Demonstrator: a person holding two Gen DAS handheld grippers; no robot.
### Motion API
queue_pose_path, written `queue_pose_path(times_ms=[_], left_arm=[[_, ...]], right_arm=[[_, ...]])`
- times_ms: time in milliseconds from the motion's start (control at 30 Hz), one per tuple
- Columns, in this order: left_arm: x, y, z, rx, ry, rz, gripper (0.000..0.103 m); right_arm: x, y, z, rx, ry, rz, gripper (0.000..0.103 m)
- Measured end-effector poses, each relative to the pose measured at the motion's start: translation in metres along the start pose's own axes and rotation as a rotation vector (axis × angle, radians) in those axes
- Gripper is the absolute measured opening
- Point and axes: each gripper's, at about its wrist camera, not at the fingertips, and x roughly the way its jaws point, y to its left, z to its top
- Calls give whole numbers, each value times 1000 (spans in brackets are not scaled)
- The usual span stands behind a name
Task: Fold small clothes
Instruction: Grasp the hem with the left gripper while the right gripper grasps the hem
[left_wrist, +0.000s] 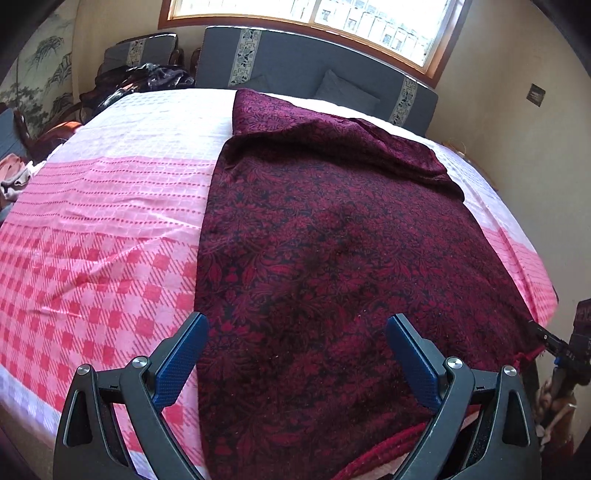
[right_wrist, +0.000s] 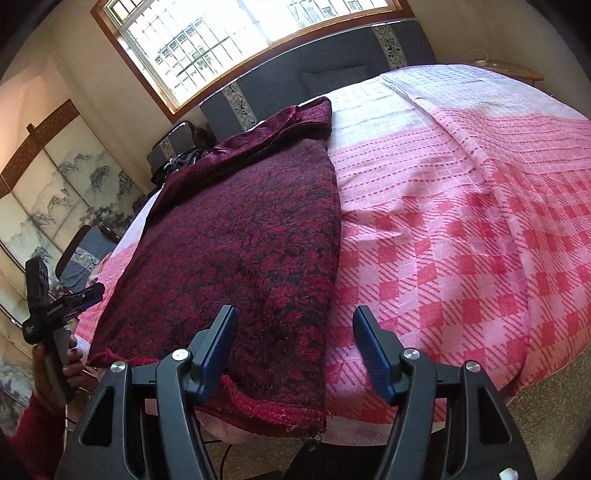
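— Which gripper are you watching?

— Both. The left gripper (left_wrist: 297, 347) has its blue pads spread wide, and nothing is pinched between them. It hangs over the near part of the dark red patterned cloth (left_wrist: 332, 240), angled down at it, the left finger (left_wrist: 181, 363) over the cloth's left edge where the pink checked bedspread (left_wrist: 92, 258) begins. I can't say whether the tips touch the fabric.

— And the other?

— The right gripper (right_wrist: 295, 347) is open about halfway, also empty. Its left finger (right_wrist: 216, 354) sits over the cloth's near hem, its right finger (right_wrist: 373, 354) over bare bedspread (right_wrist: 461, 258), so the cloth's right edge (right_wrist: 332, 258) runs up between the two fingers.

— Where does the cloth lie?

— Flat on the bed, long axis running from the near edge away toward the grey headboard (left_wrist: 303, 62) under the window (left_wrist: 314, 14). The near hem hangs just over the bed's edge; the far end is rumpled and folded back on itself (left_wrist: 295, 122).

— Anything else?

— From the right camera, the person's hand (right_wrist: 55, 362), in a red sleeve, holds the left gripper's handle at the far left.
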Motion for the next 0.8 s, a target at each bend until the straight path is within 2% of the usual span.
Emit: queue_pose_path(times_ms=[133,267,300,533,633,700,800], left_arm=[[-6,23,-3,-11,62,-59,94],[1,34,-16,-9,183,-80,65],[-3,35,-21,-6,175,-87,64],[-17,19,-45,51,254,-199,64],[-18,15,-49,59,239,-245,64],[-16,21,-47,-2,211,-302,64],[-11,42,-43,-158,176,-383,64]], right_arm=[[0,-1,-1,7,0,22,63],[0,-2,-1,8,7,43,63],[0,-1,-1,6,10,48,63],[1,0,-4,17,34,110,63],[2,0,-5,30,43,138,63],[2,0,-6,28,46,141,63],[2,1,-6,32,56,156,63]])
